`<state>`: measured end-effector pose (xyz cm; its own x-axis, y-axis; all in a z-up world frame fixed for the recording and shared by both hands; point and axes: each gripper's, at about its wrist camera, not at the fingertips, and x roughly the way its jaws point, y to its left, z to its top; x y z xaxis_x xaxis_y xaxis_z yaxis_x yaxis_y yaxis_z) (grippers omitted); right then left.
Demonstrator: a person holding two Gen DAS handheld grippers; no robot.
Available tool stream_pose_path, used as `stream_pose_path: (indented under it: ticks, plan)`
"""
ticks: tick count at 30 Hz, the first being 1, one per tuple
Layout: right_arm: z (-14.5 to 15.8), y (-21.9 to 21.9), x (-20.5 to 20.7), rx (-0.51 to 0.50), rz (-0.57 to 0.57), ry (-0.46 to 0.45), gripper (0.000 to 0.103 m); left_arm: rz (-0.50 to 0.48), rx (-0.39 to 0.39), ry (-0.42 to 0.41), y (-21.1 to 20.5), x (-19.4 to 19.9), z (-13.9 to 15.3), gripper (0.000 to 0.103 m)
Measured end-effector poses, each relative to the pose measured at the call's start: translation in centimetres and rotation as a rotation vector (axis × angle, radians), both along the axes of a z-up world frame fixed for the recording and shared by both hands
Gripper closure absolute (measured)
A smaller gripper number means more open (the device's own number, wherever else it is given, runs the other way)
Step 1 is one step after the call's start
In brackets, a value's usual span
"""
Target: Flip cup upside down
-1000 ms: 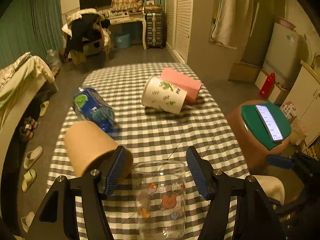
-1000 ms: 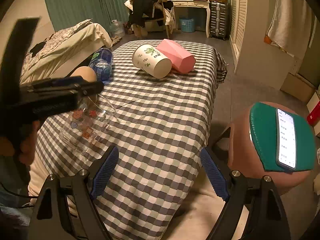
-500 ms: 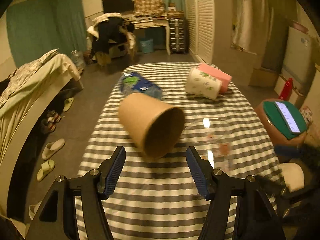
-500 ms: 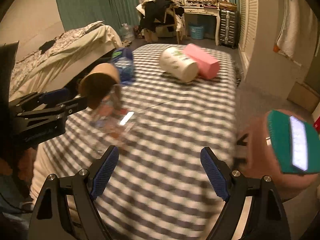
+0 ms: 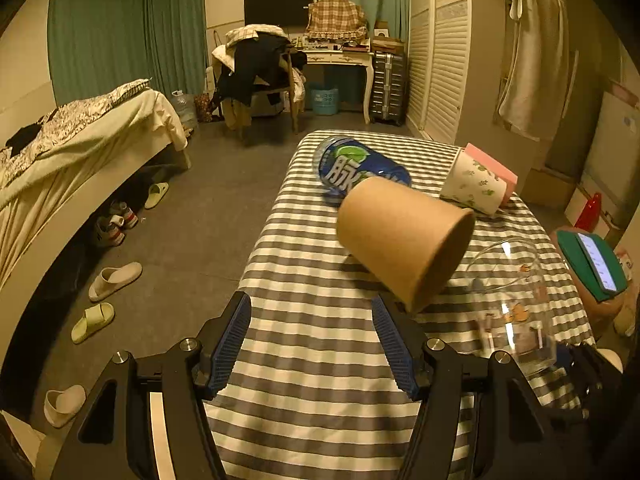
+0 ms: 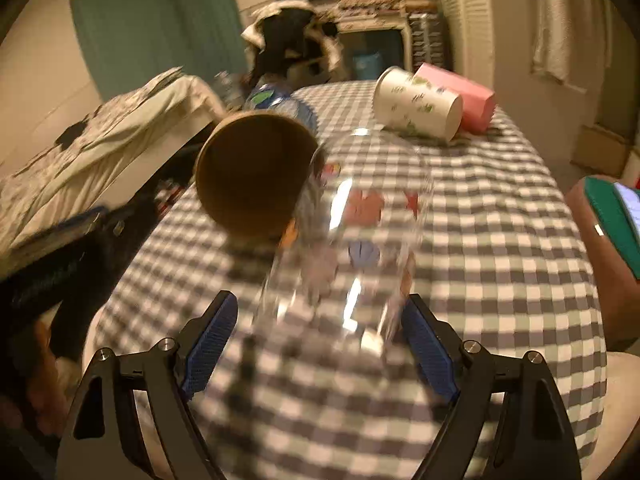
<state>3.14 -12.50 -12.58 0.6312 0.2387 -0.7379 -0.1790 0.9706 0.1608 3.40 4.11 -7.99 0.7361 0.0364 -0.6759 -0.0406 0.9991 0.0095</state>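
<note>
A clear glass cup with cartoon prints (image 6: 352,236) lies tilted on the checked tablecloth, its base end between the open fingers of my right gripper (image 6: 320,344); I cannot tell whether the pads touch it. It shows at the right of the left wrist view (image 5: 512,304). My left gripper (image 5: 312,344) is open and empty, back from the cups over the cloth. A brown paper cup (image 5: 404,240) lies on its side beside the glass; its open mouth (image 6: 252,172) faces my right gripper.
A blue water bottle (image 5: 356,168), a white leaf-print cup (image 5: 474,186) and a pink box (image 5: 500,170) lie at the table's far end. A stool with a phone (image 5: 592,264) stands right of the table. A bed (image 5: 60,152) and slippers are on the left.
My left gripper let go of the glass and drew back left. The glass went from upright to tilted on the cloth. My right gripper moved in around its base.
</note>
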Motion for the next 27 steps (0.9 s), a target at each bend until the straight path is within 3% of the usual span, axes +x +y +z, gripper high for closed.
stream_pose_path:
  ticks: [2, 3, 16, 23, 27]
  plan:
    - [-0.2, 0.1, 0.6, -0.017, -0.027, 0.01, 0.025, -0.004, -0.004, -0.006, 0.6, 0.0, -0.2, 0.037]
    - [0.0, 0.0, 0.6, -0.033, -0.039, 0.011, 0.037, -0.005, -0.007, -0.008, 0.8, 0.0, -0.2, 0.037]
    - [7.7, -2.0, 0.7, -0.168, 0.052, -0.014, 0.039, -0.024, -0.1, -0.037, 1.7, 0.7, 0.0, 0.037]
    - [6.8, -1.8, 2.2, -0.132, 0.059, 0.016, 0.04, -0.027, -0.092, -0.027, 1.9, 0.8, -0.4, 0.037]
    - [6.4, -1.9, 2.3, -0.107, 0.068, -0.045, 0.04, -0.02, -0.099, -0.013, 2.0, 1.3, -0.8, 0.037]
